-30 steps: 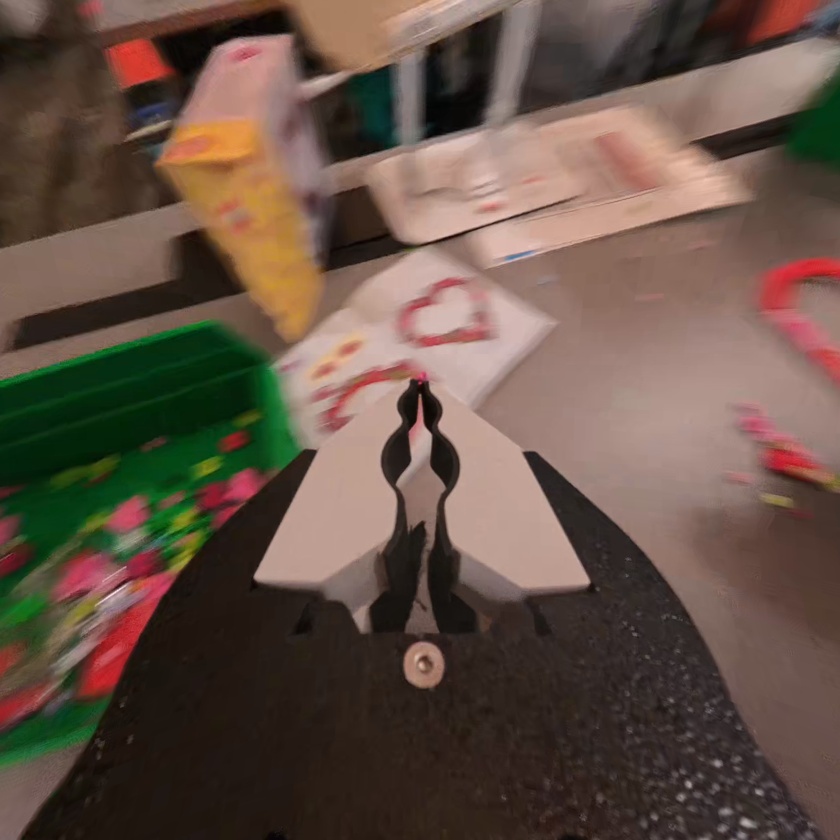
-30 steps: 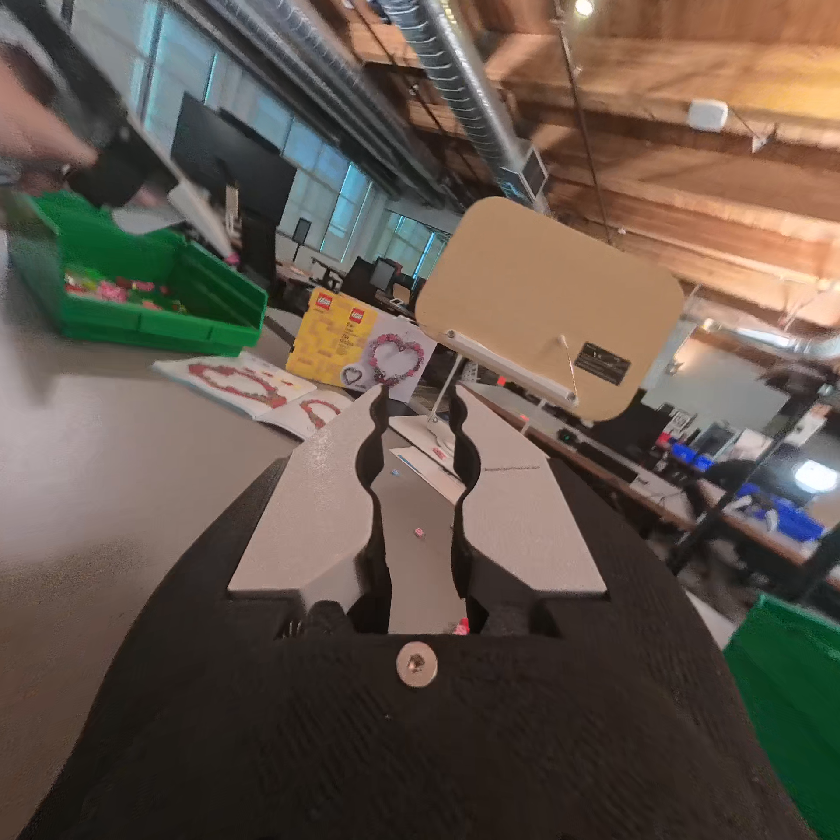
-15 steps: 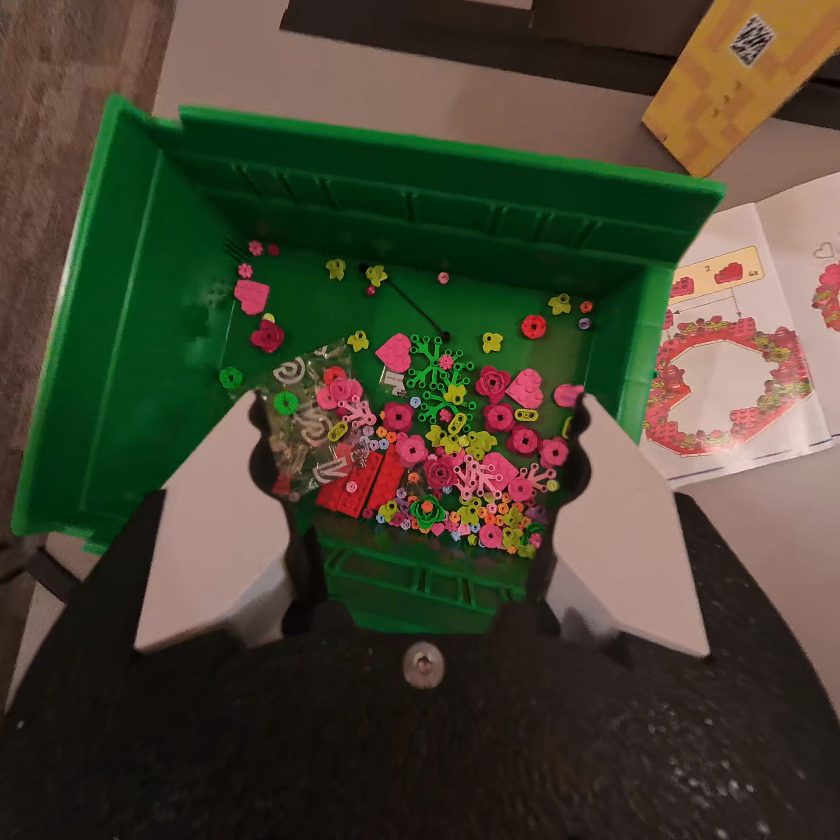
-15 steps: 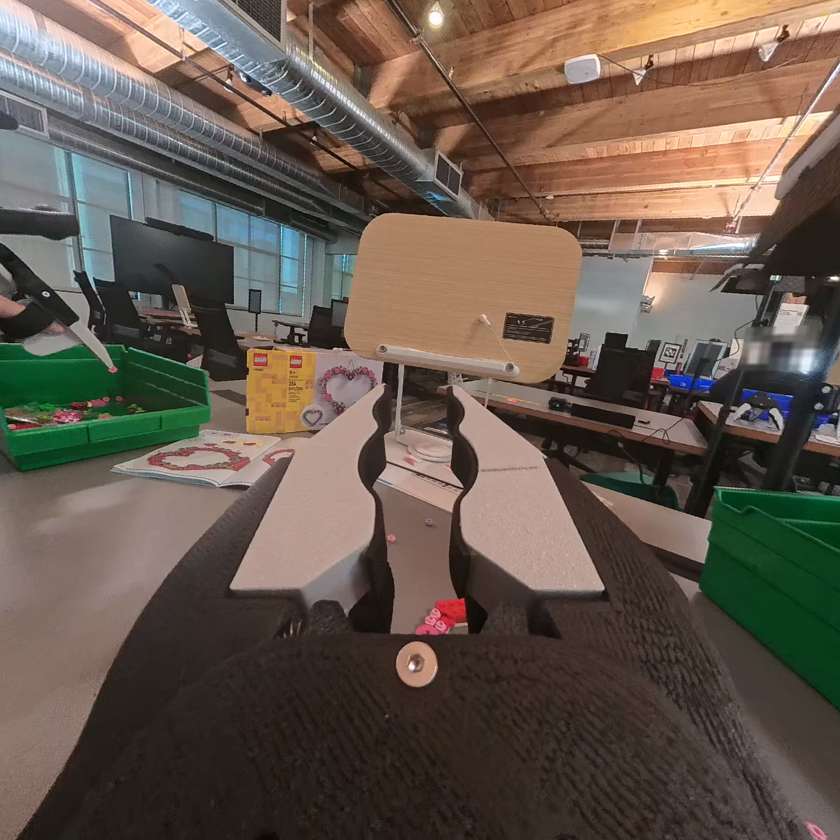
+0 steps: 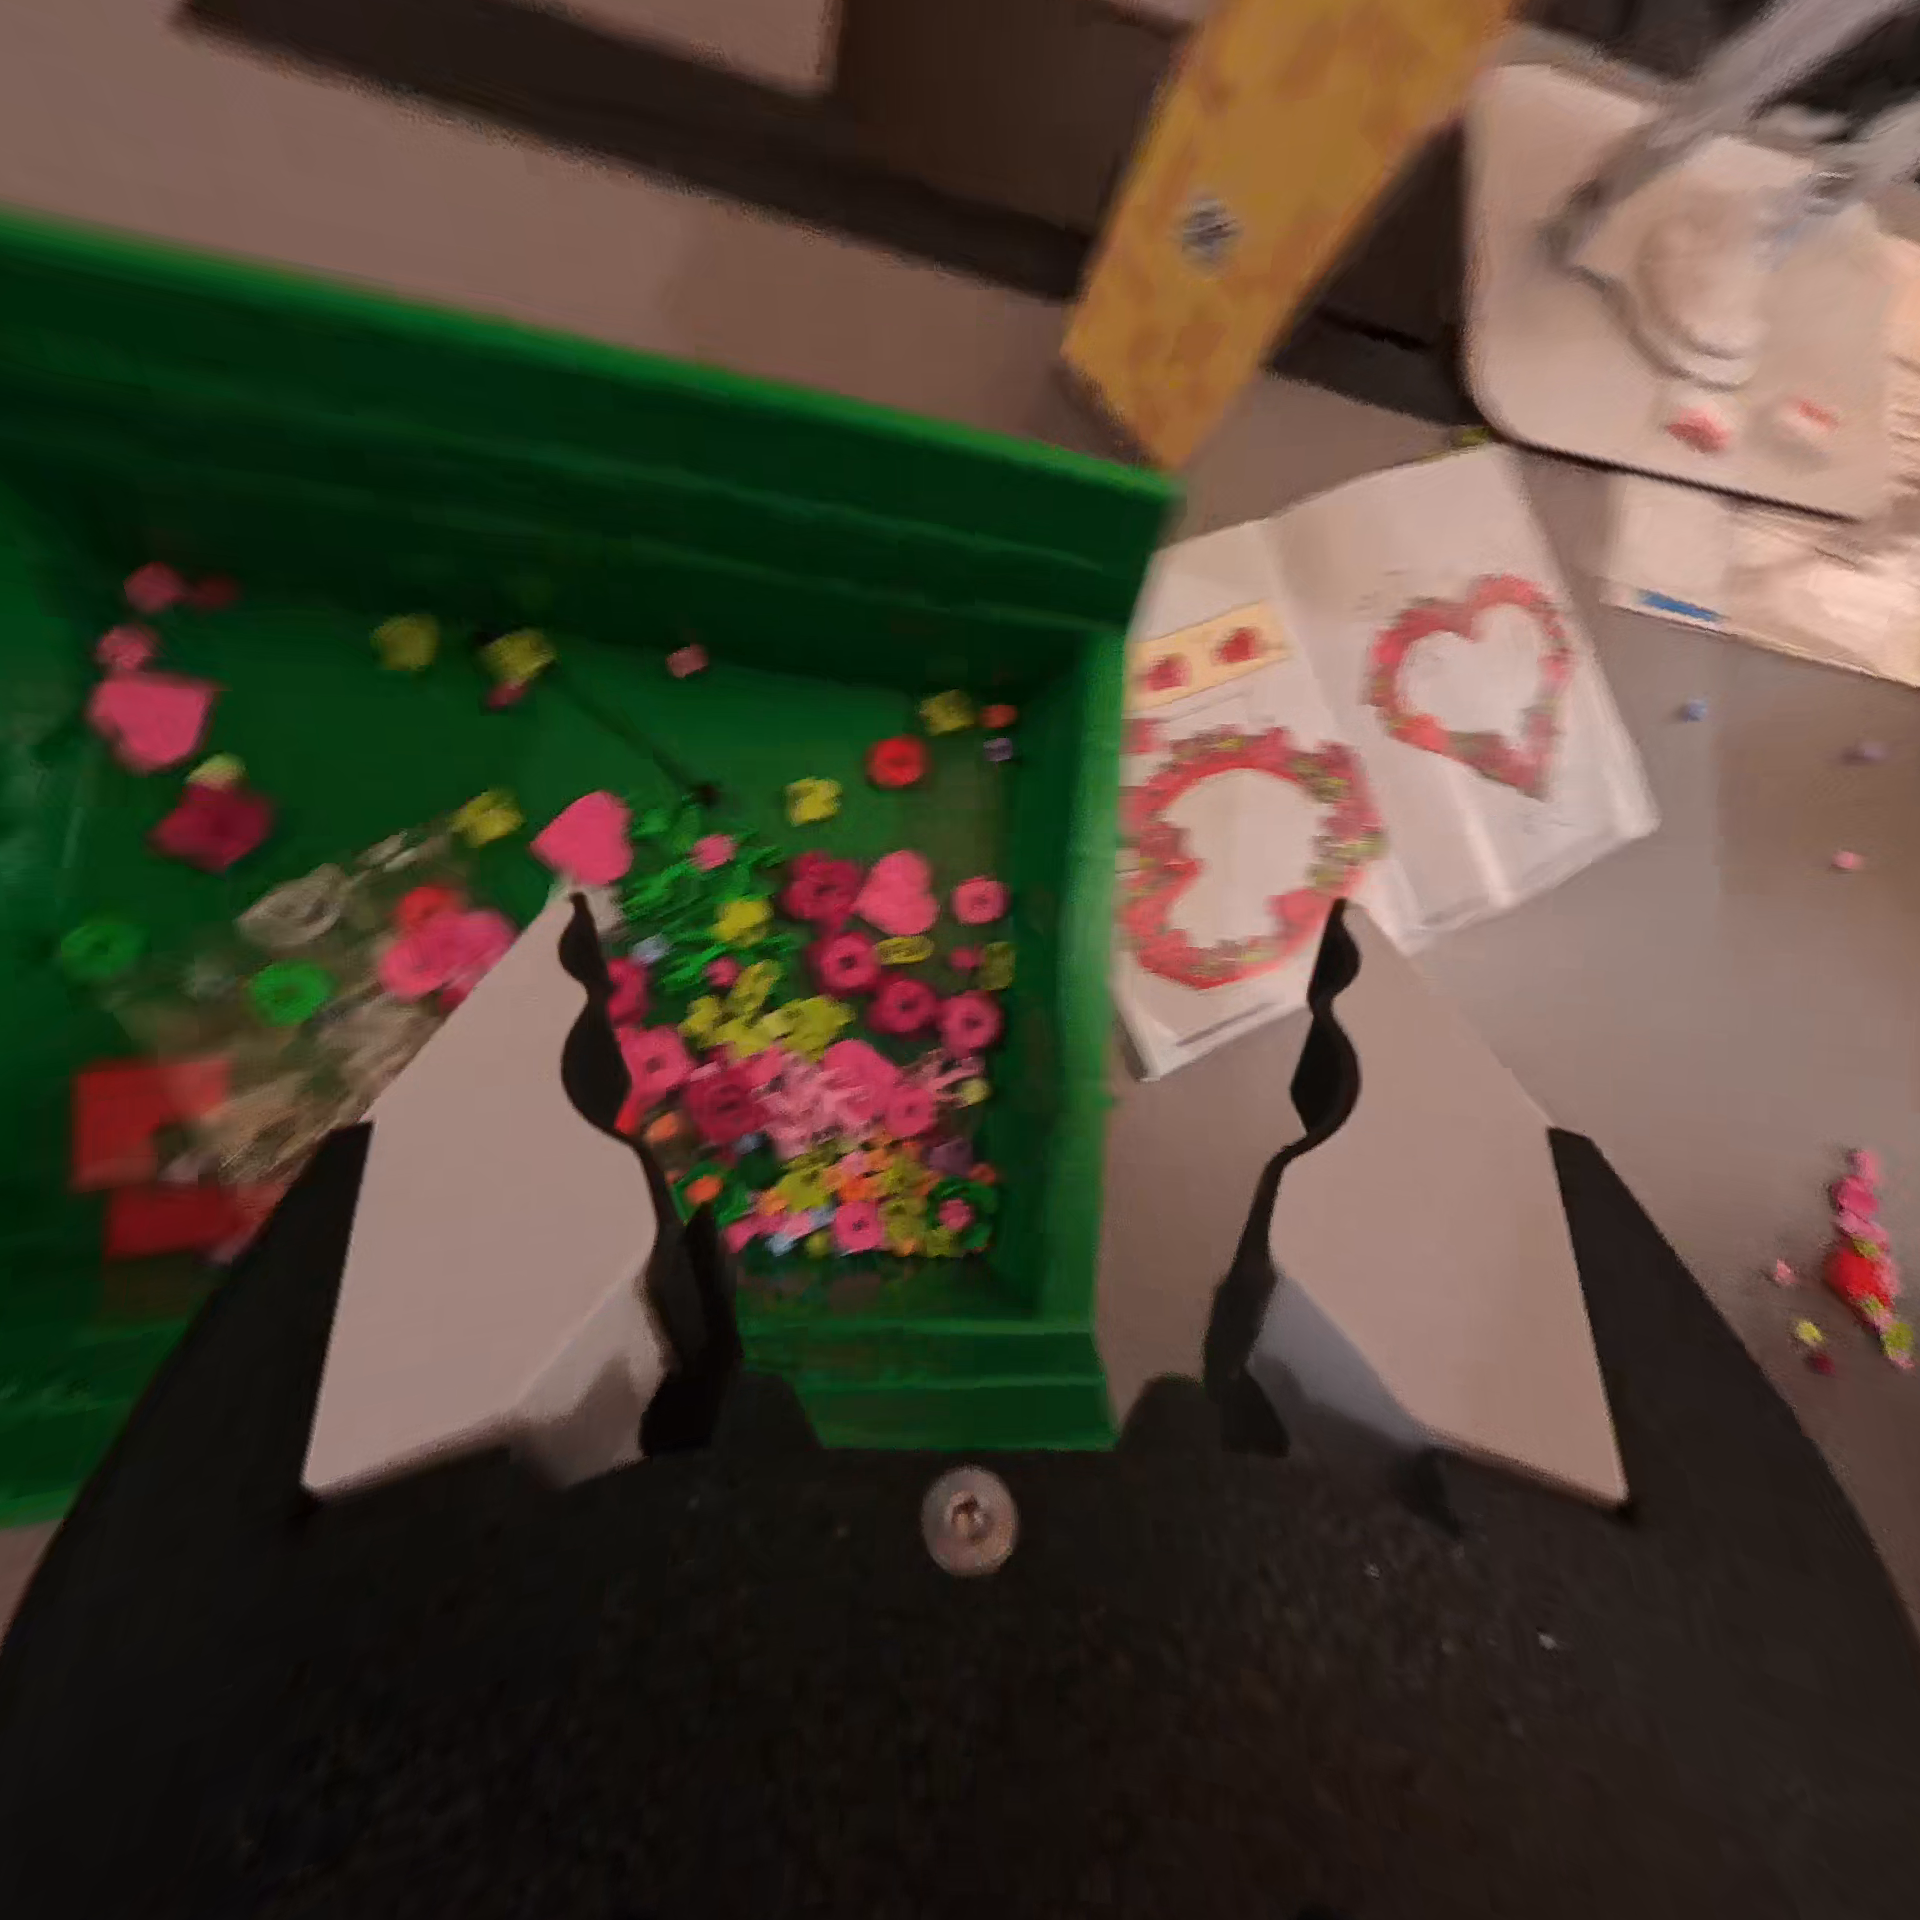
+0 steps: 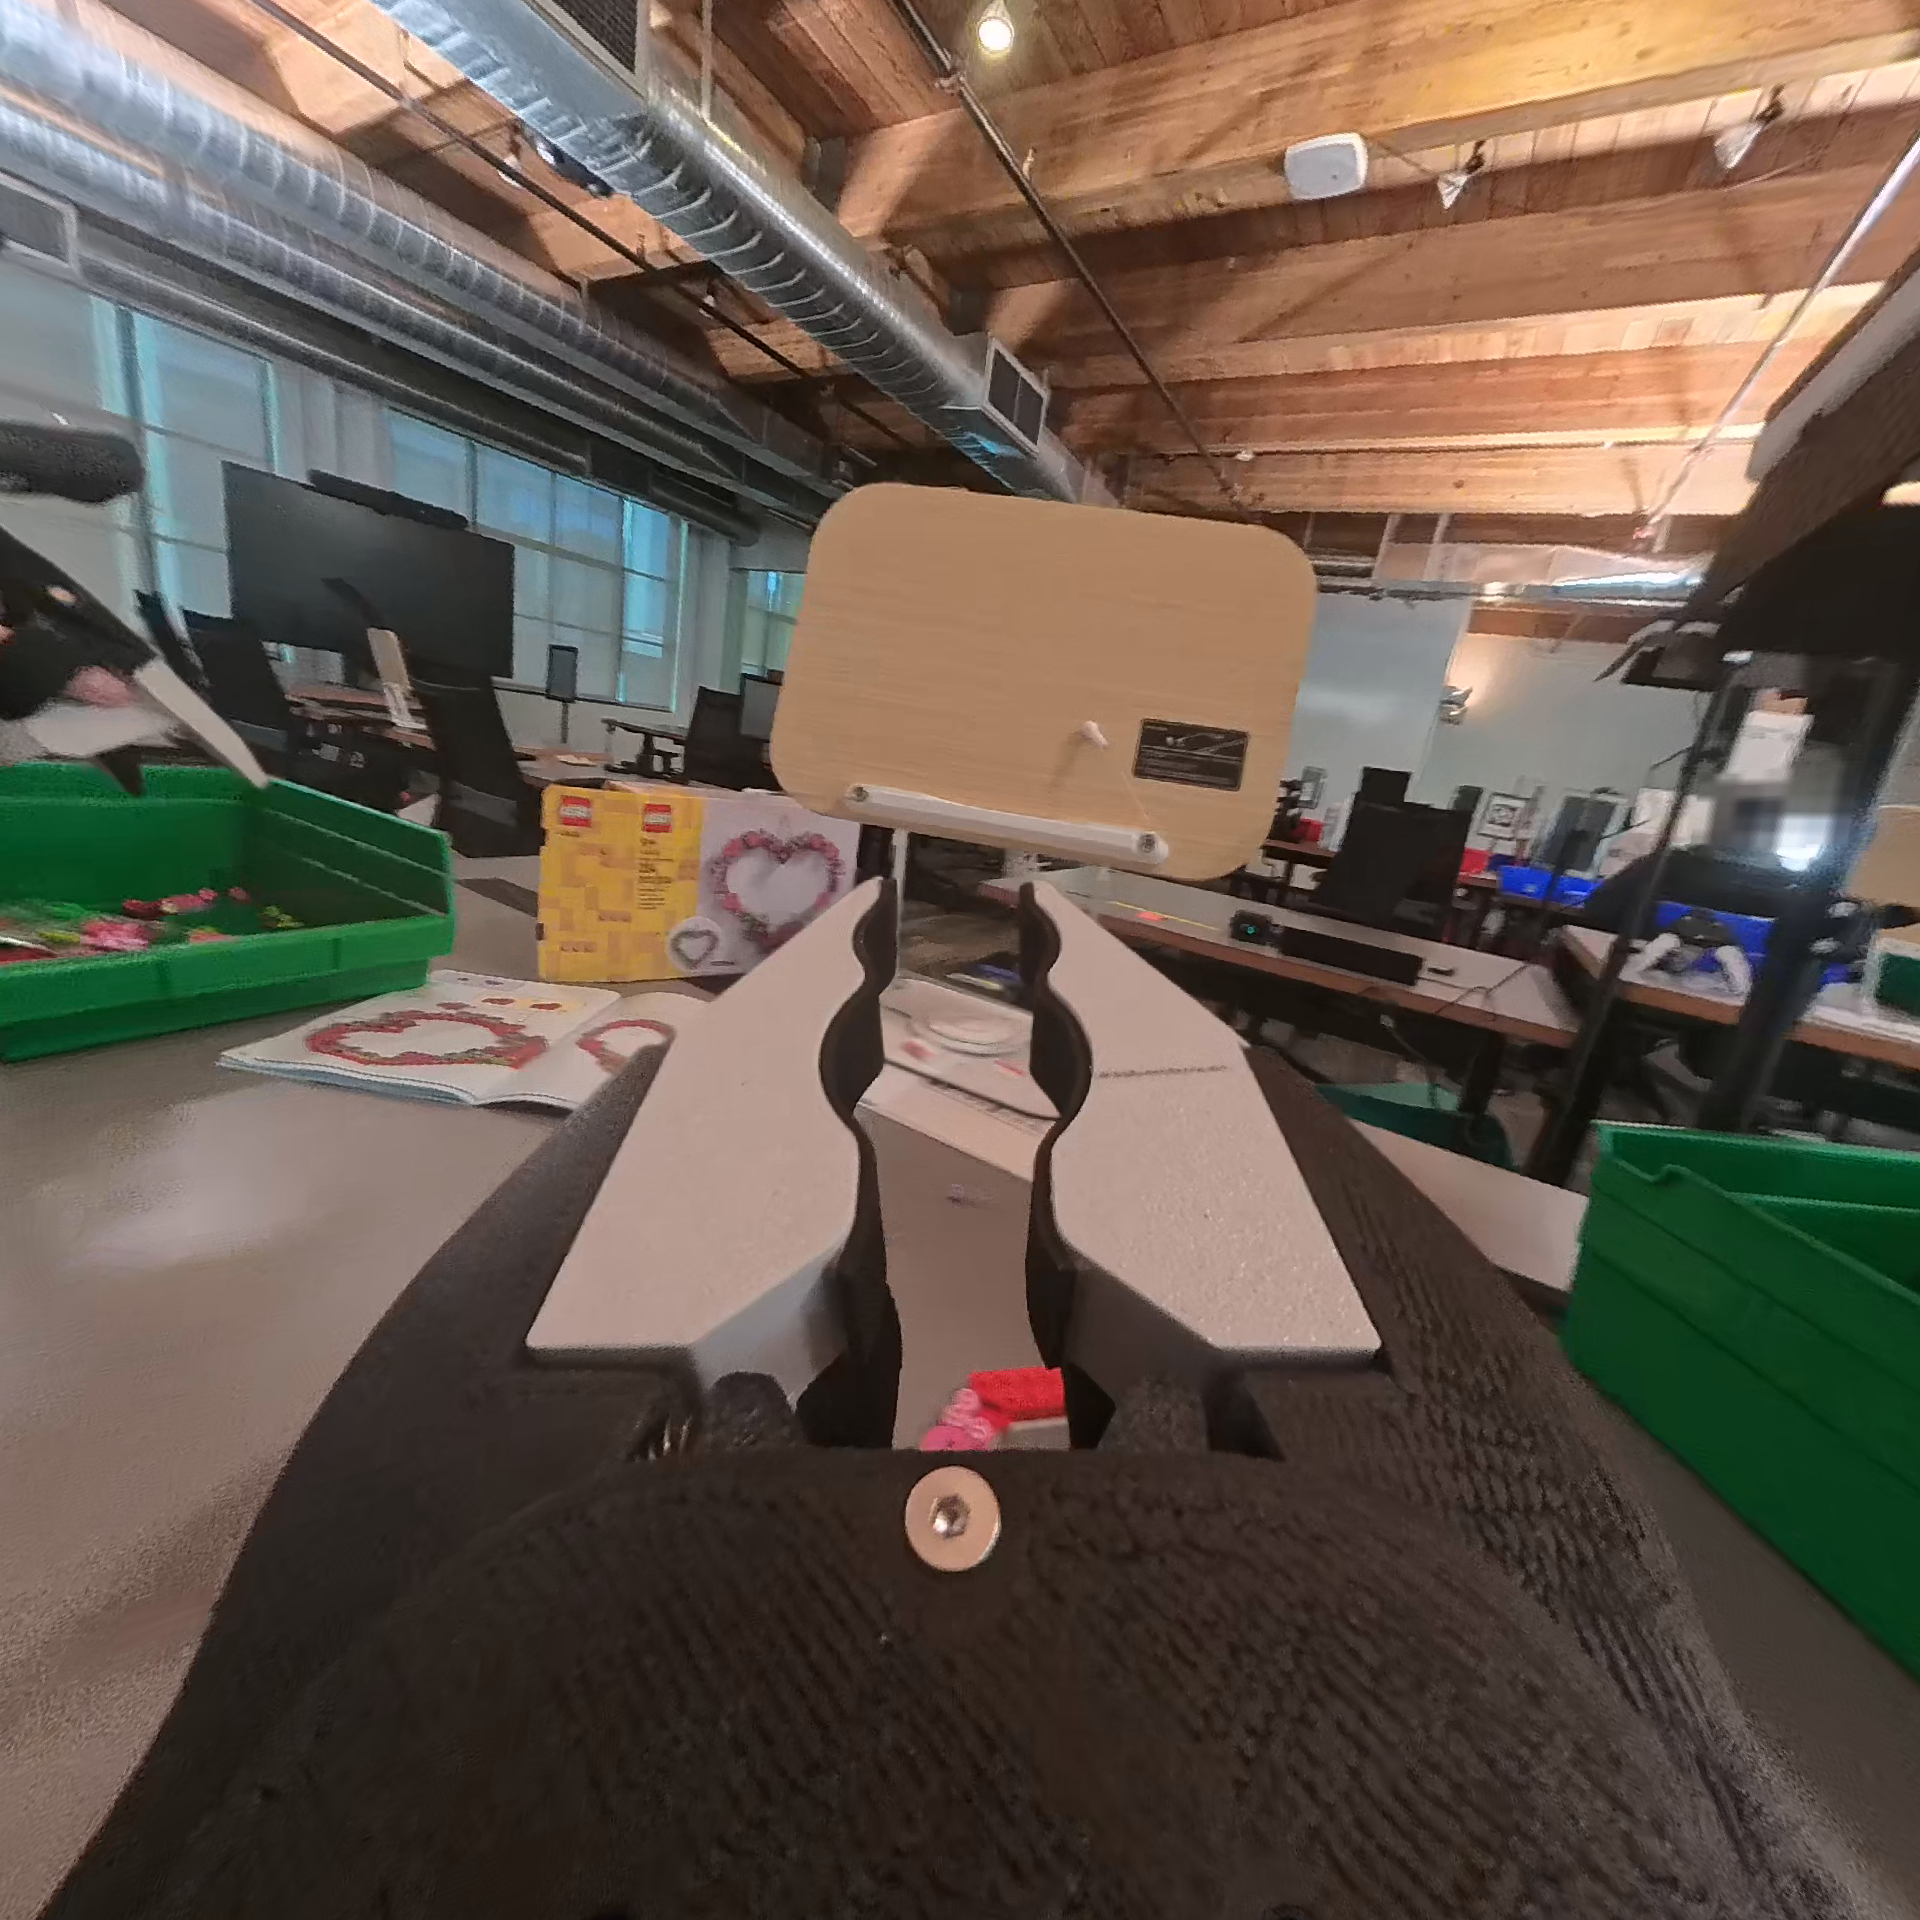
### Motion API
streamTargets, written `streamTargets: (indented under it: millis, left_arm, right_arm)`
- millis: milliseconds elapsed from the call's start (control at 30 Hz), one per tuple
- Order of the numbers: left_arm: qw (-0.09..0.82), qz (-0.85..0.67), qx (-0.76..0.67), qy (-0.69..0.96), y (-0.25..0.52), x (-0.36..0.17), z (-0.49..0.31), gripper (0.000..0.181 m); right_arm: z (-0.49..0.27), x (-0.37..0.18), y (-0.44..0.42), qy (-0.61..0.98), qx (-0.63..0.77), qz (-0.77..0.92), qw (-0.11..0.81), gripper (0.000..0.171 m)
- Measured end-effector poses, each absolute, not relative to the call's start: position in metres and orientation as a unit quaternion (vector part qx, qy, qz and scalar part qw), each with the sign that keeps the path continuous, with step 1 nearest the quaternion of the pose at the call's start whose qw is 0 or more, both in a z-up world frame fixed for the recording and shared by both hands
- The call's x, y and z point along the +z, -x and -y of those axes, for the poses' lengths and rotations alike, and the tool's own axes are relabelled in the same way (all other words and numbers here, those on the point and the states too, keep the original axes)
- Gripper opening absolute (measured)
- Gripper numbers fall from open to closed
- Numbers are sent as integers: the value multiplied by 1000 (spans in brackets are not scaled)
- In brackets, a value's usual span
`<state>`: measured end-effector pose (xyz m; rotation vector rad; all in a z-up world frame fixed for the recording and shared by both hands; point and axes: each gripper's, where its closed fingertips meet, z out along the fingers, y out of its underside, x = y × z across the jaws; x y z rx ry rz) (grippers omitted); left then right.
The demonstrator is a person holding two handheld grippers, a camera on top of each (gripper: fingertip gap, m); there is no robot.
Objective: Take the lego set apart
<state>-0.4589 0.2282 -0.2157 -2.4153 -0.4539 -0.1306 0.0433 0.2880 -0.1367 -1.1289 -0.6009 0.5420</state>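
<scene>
Here, the left tongs [image 5: 956, 935] hang wide and empty over a green bin [image 5: 1070, 935] of loose lego pieces [image 5: 831, 1039]; the right tongs [image 6: 956, 904], narrowly parted, grip nothing. Remaining red-pink lego cluster [image 5: 1860, 1257] sits on the counter [image 5: 1662, 1039]: light, stiff, likely brittle; pinch its edges.

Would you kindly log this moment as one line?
left gripper: open, empty, over green bin | right gripper: open, empty, above table | loose pieces: in bin

Our left wrist view is dim and motion-smeared beyond the jaws; right's sharp, ceiling-lit, with fisheye-bent edges.
</scene>
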Motion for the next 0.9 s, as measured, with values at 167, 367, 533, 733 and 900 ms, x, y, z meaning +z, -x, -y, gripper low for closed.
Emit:
streamTargets:
  millis: [167, 367, 533, 733, 900]
  left_arm:
    - [373, -32, -129, 918, 318, -205, -265, 111]
    - [399, -228, -213, 862, 158, -235, -289, 89]
    - [455, -327, -227, 797, 81, -259, -321, 108]
    - [490, -327, -314, 744, 46, -253, -313, 136]
    - [564, -400, -216, 689, 56, -245, -279, 158]
  right_arm:
    - [-314, -149, -100, 505, 23, 312, 804, 23]
    - [-340, -172, -179, 464, -144, 352, 800, 29]
    - [-349, -178, -197, 451, -68, 362, 813, 50]
    - [-360, -187, -194, 467, 14, 344, 815, 64]
    - [-374, -181, -195, 475, 26, 304, 825, 114]
